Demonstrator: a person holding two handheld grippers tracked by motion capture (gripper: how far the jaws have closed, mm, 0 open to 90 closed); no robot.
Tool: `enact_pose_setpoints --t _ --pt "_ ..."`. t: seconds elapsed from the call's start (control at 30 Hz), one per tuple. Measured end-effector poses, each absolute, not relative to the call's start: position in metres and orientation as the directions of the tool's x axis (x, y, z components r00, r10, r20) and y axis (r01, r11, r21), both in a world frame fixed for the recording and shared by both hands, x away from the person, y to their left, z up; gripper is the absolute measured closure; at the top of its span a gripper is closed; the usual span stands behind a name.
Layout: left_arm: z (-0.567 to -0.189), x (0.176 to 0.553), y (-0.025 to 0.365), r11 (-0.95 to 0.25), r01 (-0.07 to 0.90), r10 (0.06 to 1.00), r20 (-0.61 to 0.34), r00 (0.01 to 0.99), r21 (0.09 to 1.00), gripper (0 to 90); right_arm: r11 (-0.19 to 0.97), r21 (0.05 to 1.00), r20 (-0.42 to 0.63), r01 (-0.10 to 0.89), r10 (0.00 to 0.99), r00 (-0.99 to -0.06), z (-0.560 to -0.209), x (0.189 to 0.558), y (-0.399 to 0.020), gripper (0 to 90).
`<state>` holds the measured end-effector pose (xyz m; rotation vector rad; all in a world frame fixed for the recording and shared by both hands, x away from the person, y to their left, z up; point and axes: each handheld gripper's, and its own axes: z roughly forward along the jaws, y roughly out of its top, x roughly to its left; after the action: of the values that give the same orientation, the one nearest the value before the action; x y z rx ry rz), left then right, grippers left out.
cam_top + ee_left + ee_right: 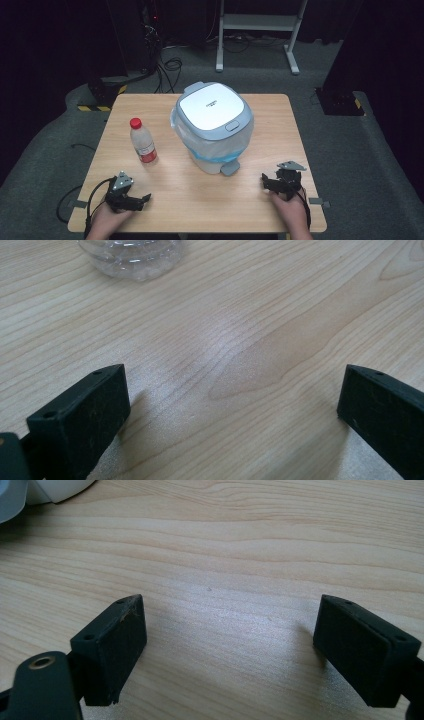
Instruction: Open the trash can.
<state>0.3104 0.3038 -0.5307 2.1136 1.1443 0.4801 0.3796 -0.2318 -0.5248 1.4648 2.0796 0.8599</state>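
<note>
A small pedal bin (pixel 214 127) with a white and blue-grey lid, shut, and a clear liner bag stands at the middle of the wooden table (pixel 165 197); its grey pedal (pixel 230 168) faces the front edge. To its left stands a clear plastic bottle (pixel 142 141) with a red cap; its base (pixel 131 257) shows at the top of the left gripper view. My left gripper (pixel 145 198) rests near the front left corner, open, with bare wood between its jaws (pixel 235 395). My right gripper (pixel 264 181) lies at the front right, open and empty (pixel 230 625).
The bin's base (pixel 30 495) shows at the top left of the right gripper view. Beyond the table are grey carpet, black cables (pixel 165 67) and a white metal frame (pixel 257 30). Bare wood lies between the grippers along the front edge.
</note>
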Motion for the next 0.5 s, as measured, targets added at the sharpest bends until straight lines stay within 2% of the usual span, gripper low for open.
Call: enact_pose_setpoints --t 0.37,0.4,0.43,0.5 --pt "-0.5305 0.311 0.3043 -0.389 0.587 0.833 0.0 0.553 0.71 0.4 0.253 0.712 -0.014 0.656 0.938 -0.347 -0.5247 0.3793 -0.232 15.2" --pt "-0.5305 0.3109 0.3038 -0.388 0.587 0.835 0.0 0.551 0.711 0.4 0.249 0.716 -0.013 0.652 0.939 -0.344 -0.5244 0.3782 -0.2322 21.8" --pt "-0.5305 0.3109 0.3038 -0.388 0.587 0.835 0.0 0.551 0.711 0.7 0.249 0.716 -0.013 0.652 0.939 -0.344 -0.5244 0.3782 -0.2322 21.8" --pt "-0.5297 0.3093 0.3028 -0.383 0.589 0.839 0.0 0.545 0.712 1.7 0.239 0.736 -0.019 0.633 0.943 -0.333 -0.5235 0.373 -0.2342 42.6"
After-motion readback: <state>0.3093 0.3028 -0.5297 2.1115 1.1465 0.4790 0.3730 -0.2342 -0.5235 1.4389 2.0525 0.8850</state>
